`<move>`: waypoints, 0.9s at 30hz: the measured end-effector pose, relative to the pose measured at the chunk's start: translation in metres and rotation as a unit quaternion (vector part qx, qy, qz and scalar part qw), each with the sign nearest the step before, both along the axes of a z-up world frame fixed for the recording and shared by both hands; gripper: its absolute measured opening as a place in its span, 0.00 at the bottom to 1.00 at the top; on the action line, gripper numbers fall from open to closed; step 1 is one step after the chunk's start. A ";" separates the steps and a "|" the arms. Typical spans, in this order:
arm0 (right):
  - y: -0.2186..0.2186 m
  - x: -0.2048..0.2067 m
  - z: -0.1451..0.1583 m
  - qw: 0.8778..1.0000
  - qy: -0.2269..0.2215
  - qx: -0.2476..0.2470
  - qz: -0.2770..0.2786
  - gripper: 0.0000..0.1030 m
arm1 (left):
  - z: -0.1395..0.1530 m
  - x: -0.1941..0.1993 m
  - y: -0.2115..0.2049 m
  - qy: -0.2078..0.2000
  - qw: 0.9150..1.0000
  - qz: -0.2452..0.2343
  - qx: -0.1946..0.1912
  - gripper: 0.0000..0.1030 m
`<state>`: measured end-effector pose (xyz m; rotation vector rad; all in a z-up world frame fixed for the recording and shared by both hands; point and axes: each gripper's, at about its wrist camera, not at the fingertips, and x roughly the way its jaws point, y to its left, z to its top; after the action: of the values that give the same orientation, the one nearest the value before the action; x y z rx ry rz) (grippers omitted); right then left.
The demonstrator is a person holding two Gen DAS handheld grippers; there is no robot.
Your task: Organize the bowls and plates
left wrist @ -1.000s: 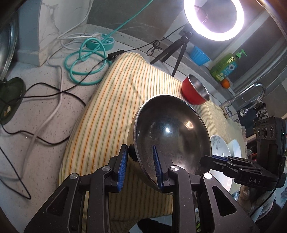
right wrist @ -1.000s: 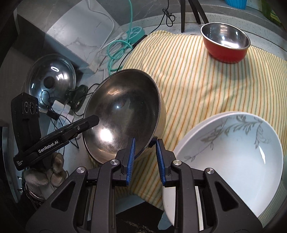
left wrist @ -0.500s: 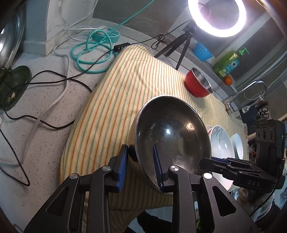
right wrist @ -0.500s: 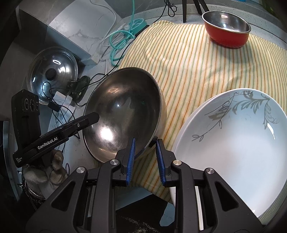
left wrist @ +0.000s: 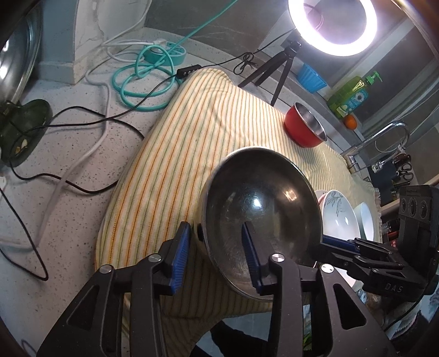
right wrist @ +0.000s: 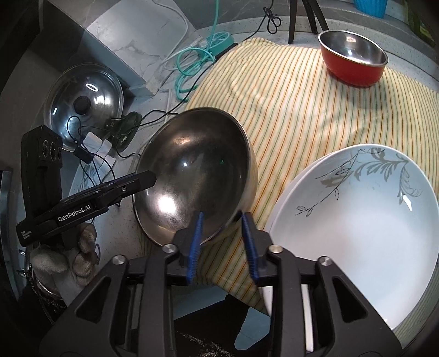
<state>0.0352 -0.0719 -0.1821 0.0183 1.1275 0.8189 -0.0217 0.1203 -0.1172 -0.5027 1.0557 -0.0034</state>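
Note:
A large steel bowl [left wrist: 263,203] [right wrist: 197,170] hangs tilted over the near edge of the striped cloth [left wrist: 192,142], held from both sides. My left gripper [left wrist: 215,251] has one finger inside and one outside the bowl's left rim, clamping it. My right gripper [right wrist: 222,239] clamps the opposite rim the same way. A white leaf-pattern plate [right wrist: 356,219] [left wrist: 336,217] lies on the cloth to the right of the bowl. A red bowl with a steel inside [right wrist: 354,60] [left wrist: 304,129] stands at the far side of the cloth.
A ring light on a tripod [left wrist: 332,24], teal and black cables [left wrist: 142,77], a pot lid [right wrist: 82,101], a soap bottle [left wrist: 354,93], a blue cup [left wrist: 311,77] and a tap [left wrist: 384,137] surround the cloth on the speckled counter [left wrist: 68,170].
Both grippers have carried the steel bowl up and back from the cloth; the red bowl and the plate now look farther away. Both grips on the rim are unchanged.

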 end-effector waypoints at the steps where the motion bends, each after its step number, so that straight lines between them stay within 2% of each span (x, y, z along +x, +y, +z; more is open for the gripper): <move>1: -0.002 -0.001 0.004 1.000 -0.009 0.004 -0.002 0.50 | 0.002 0.000 0.000 -0.002 1.000 0.000 0.003 0.40; 2: -0.004 -0.003 0.008 1.000 -0.017 0.007 -0.003 0.58 | 0.004 0.000 -0.001 -0.005 1.000 -0.001 0.008 0.43; 3: -0.006 -0.004 0.012 1.000 -0.026 0.009 -0.005 0.62 | 0.006 0.000 -0.001 -0.007 1.000 0.000 0.013 0.52; 4: -0.007 -0.004 0.015 0.999 -0.033 0.010 -0.006 0.64 | 0.009 0.000 -0.001 -0.011 1.000 0.002 0.017 0.55; 6: -0.011 -0.005 0.022 0.999 -0.045 0.011 -0.010 0.73 | 0.012 0.001 -0.002 -0.016 1.000 0.001 0.020 0.56; 11: -0.022 -0.001 0.034 0.997 -0.067 0.002 -0.026 0.74 | 0.023 0.006 -0.006 -0.026 0.999 -0.002 0.027 0.56; 14: -0.038 0.005 0.043 0.996 -0.077 0.010 -0.045 0.83 | 0.030 0.011 -0.010 -0.035 0.999 -0.008 0.027 0.56; 27: -0.098 0.057 0.081 0.987 -0.101 0.027 -0.124 0.83 | 0.062 0.064 -0.037 -0.075 0.995 -0.050 0.029 0.56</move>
<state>0.0922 -0.1701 -0.1011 0.1160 0.8899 0.6147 0.0421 0.0829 -0.0548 -0.3907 0.9294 -0.0988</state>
